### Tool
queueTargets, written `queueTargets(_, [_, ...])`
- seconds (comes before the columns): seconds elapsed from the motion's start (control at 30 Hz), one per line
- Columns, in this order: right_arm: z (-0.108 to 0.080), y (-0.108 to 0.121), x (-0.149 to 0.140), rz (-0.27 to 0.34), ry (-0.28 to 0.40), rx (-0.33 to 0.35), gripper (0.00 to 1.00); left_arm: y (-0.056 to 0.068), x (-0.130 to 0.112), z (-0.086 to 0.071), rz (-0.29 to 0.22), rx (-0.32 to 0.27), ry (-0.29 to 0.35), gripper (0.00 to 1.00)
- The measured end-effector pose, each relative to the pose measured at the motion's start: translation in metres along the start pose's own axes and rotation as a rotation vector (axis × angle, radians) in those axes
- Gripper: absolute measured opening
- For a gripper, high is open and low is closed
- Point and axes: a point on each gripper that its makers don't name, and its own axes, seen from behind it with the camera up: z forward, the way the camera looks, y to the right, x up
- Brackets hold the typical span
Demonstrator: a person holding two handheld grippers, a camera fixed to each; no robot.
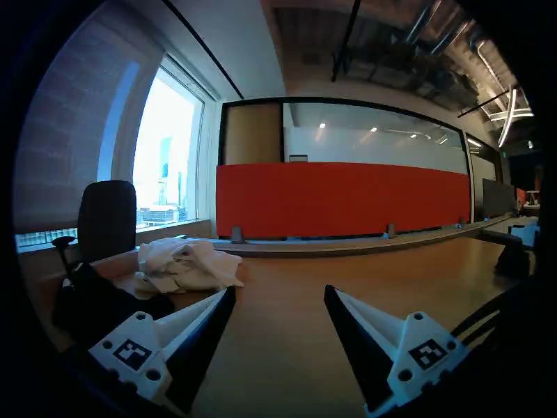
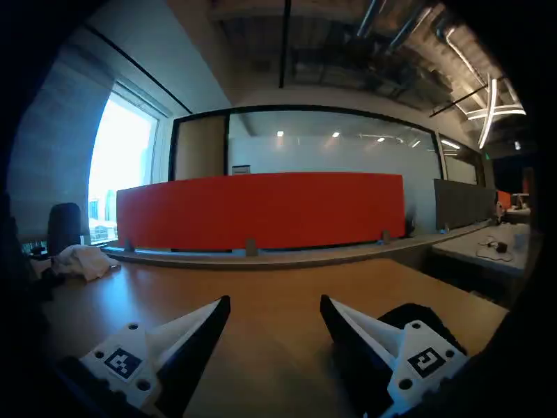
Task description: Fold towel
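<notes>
A crumpled white towel (image 1: 182, 265) lies in a heap on the wooden desk (image 1: 299, 327), at the left in the left gripper view. My left gripper (image 1: 280, 294) hovers low over the desk, open and holding nothing, with the towel a short way ahead and to its left. In the right gripper view the same towel (image 2: 82, 262) is small and far off at the left edge. My right gripper (image 2: 275, 302) is open too, with bare wooden desk (image 2: 278, 285) between its fingers.
A black office chair (image 1: 104, 219) stands behind the towel by the window. A dark object (image 1: 104, 306) lies on the desk just left of the left gripper. A red divider panel (image 1: 341, 198) runs along the desk's far edge. A dark object (image 2: 418, 320) lies by the right gripper's right finger.
</notes>
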Motion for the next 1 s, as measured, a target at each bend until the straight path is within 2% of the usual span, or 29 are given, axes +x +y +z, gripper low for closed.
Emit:
queueTargets(0.2, [0.002,-0.003,-0.010,0.007,-0.019,0.003,1.00,0.000,0.000,0.000,0.000,0.000,0.000,0.94])
queueTargets(1.0, [-0.005,-0.012,-0.008,-0.041,0.006,0.009,1.00,0.000,0.000,0.001,0.000,0.000,0.000,0.94])
